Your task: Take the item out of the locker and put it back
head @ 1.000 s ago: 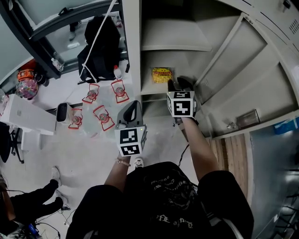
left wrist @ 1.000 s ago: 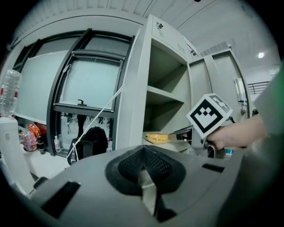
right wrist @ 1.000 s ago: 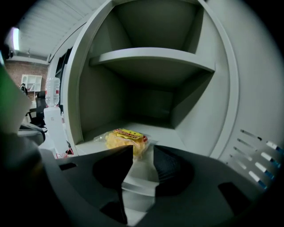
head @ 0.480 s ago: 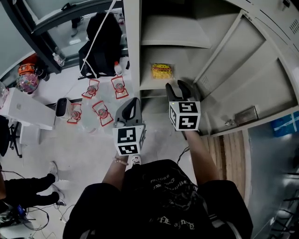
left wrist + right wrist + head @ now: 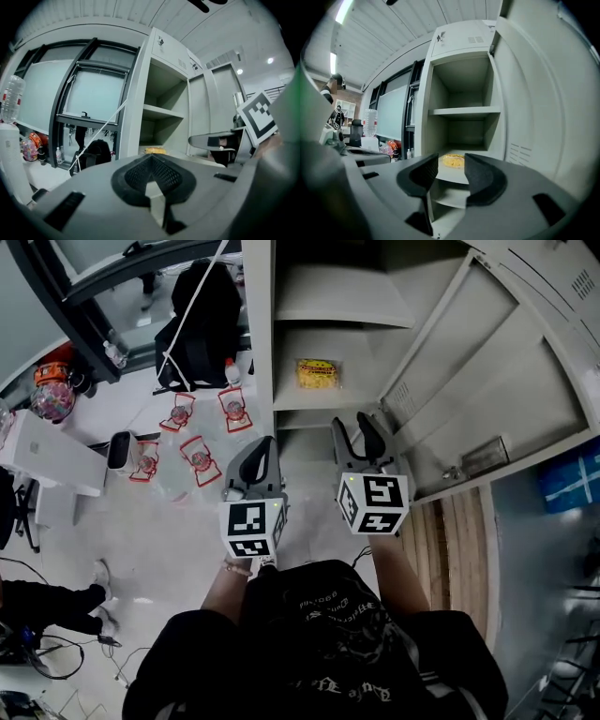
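Left gripper (image 5: 256, 457) sits low, off the locker (image 5: 262, 352) frame's edge, jaws closed on nothing; right gripper (image 5: 354, 430) faces the opening, jaws just opened wide, nothing between them; straight ahead of it, well clear, the yellow packet (image 5: 318, 373) lies flat on the middle shelf (image 5: 298, 401), long side across the opening; right hand looks better placed.

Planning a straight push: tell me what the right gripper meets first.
Probably the yellow snack packet on the grey metal locker shelf, framed between the right gripper's just-opened jaws; depth unclear.
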Tool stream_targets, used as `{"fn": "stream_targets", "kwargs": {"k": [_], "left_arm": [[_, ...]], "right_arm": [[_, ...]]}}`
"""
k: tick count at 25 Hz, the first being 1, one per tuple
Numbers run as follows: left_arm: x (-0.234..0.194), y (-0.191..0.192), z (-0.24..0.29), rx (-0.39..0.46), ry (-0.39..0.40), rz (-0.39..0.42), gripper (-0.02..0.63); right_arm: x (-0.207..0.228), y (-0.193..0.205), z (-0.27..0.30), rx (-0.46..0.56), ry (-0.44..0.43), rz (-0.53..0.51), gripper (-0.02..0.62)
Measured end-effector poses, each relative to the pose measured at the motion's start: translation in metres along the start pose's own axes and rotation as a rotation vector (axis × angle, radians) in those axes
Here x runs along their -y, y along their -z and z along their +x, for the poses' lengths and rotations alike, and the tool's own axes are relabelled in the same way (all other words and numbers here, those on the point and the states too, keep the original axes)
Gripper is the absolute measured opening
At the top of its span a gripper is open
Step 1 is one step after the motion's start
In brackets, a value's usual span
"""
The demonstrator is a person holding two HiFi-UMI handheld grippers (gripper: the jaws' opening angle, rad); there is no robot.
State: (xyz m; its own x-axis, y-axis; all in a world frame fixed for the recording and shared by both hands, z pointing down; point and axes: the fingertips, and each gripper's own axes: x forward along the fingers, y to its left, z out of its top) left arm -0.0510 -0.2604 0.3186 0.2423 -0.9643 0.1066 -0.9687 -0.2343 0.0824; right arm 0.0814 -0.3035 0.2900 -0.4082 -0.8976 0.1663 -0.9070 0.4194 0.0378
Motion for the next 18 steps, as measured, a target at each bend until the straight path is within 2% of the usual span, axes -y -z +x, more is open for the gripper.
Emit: {"fn": "stream_targets", "kwargs": {"k": [8,18], "left_arm": [[0.007,-0.006,-0.023,0.035,0.016,0.016,0.006],[0.016,0.019,-0.047,0.021,0.072,0.008,0.006]], "right_arm": [[-0.008,0.018,-0.037,0.014,0.003,0.033,0.162],[-0.016,0.06,-0.078,-0.009,0.036,0.034,0.161]]}}
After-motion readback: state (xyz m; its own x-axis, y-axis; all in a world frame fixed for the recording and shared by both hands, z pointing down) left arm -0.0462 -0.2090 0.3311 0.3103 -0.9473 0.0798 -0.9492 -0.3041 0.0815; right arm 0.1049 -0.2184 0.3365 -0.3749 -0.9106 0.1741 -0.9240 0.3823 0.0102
